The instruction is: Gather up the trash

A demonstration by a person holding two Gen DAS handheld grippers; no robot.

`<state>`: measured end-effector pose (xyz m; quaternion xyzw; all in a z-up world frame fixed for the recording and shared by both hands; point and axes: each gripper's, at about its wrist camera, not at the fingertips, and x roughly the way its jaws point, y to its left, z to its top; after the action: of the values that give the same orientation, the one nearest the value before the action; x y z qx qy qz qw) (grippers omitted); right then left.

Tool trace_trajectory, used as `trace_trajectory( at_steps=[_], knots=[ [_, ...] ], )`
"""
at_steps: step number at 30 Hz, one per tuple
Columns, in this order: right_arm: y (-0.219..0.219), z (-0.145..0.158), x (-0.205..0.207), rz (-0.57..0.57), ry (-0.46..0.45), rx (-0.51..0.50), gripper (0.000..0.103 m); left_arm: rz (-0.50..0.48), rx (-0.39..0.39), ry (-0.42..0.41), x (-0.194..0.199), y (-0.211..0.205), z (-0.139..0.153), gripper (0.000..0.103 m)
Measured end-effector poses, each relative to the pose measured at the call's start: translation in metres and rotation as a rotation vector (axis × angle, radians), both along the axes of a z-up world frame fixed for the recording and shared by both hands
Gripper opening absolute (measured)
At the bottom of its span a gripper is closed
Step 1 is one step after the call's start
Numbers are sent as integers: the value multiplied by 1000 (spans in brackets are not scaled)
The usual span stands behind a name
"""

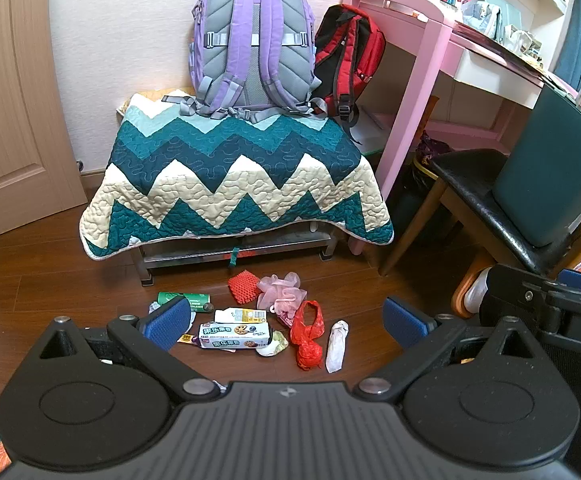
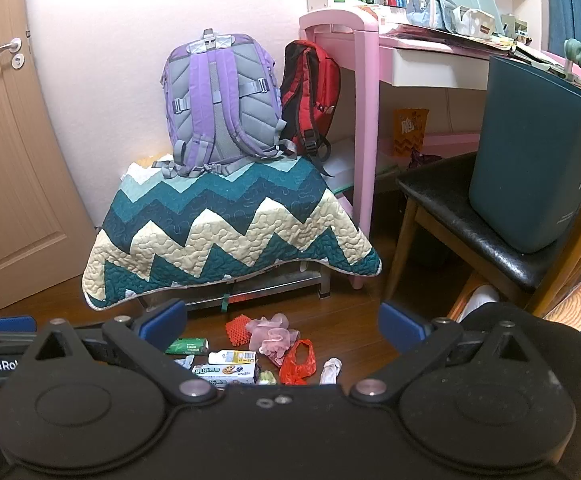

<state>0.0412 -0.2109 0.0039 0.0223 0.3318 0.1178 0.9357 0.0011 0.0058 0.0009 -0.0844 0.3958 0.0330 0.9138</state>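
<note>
Trash lies scattered on the wooden floor in front of a covered bench: a biscuit box (image 1: 234,336) (image 2: 226,374), a red plastic bag (image 1: 307,336) (image 2: 297,362), a white crumpled wrapper (image 1: 337,345) (image 2: 330,370), a pink bath puff (image 1: 282,294) (image 2: 272,336), a red foam net (image 1: 243,287) (image 2: 237,329) and a green packet (image 1: 188,300) (image 2: 186,346). My left gripper (image 1: 286,322) hangs open above the pile, nothing between its blue pads. My right gripper (image 2: 282,322) is open too, higher and further back. A dark teal bin (image 2: 534,160) (image 1: 550,172) stands on a chair at the right.
A bench under a zigzag quilt (image 1: 234,184) carries a purple backpack (image 1: 252,44) and a red one (image 1: 348,56). A pink desk (image 2: 366,120) and a black-seated chair (image 2: 462,216) stand at the right, a wooden door (image 1: 6,100) at the left.
</note>
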Motion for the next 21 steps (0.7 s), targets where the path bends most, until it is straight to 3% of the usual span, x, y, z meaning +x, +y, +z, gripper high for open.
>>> trace_trajectory(
  at_steps=[21],
  knots=[
    [-1, -1, 0, 2, -3, 3, 101, 2, 3, -3, 0, 0, 3, 103]
  ],
)
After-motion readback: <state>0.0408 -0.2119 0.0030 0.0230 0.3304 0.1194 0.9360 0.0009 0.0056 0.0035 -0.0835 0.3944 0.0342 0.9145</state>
